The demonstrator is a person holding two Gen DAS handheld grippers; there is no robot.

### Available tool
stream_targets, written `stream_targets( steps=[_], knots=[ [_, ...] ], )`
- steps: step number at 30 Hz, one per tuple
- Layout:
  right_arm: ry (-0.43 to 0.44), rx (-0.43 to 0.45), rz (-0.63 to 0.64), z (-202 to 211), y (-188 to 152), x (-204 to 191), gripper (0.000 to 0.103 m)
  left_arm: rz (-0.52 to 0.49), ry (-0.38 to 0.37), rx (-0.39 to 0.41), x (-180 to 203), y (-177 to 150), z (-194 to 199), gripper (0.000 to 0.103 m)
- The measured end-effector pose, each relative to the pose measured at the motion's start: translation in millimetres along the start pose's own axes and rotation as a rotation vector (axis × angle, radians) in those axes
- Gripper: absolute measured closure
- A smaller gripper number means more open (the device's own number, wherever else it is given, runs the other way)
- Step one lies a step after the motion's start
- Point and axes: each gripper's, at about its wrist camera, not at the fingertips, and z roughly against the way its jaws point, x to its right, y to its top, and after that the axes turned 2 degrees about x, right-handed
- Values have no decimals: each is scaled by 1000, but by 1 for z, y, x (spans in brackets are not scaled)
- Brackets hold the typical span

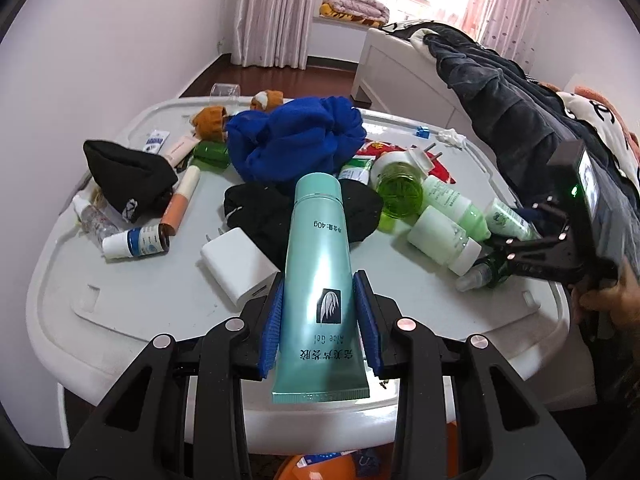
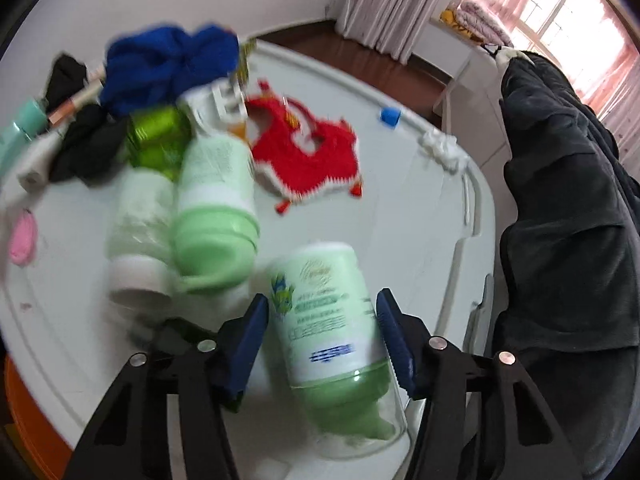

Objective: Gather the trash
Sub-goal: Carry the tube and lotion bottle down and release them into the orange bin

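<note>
Left gripper (image 1: pixel 319 312) jaws hold the tube (image 1: pixel 318 280); right gripper (image 2: pixel 322 332) jaws bracket the bottle (image 2: pixel 328 316), contact unclear. Close squarely mid-body, lift straight.

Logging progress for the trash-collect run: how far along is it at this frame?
Done: nothing visibly binned; only an orange container shows below the table edge. In hand: left gripper holds the aloe gel tube; right gripper straddles a green-capped bottle, grip unclear in the blur. Left: most of it, two green bottles, small vials and more still on the white table.
</note>
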Motion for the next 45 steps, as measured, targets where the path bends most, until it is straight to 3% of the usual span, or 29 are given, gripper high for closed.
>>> stream_targets(
  steps=[5, 13, 19, 23, 30, 34, 40, 44, 45],
  knots=[
    [12, -32, -89, -3, -1, 4, 54, 6, -10, -10, -1, -2, -2, 70],
    [64, 26, -216, 33, -4, 7, 55, -17, -34, -20, 4, -7, 1, 70],
    [114, 98, -272, 76, -15, -5, 56, -70, -78, -20, 17, -15, 26, 70],
    [109, 100, -244, 79, -25, -21, 56, -95, -97, -28, 22, -32, 49, 70],
    [166, 134, -241, 108, -40, -47, 56, -128, -109, -95, 22, -72, 82, 70],
    [248, 161, -219, 144, -58, -83, 56, -181, -139, -194, 26, -98, 88, 70],
    [348, 77, -179, 152, -101, -141, 56, -206, -166, -345, 31, -132, 77, 69],
    [382, -49, -191, 129, -132, -161, 55, -202, -151, -398, 29, -145, 70, 68],
    [371, -60, -191, 126, -138, -163, 46, -206, -144, -406, 29, -146, 69, 60]
  ],
)
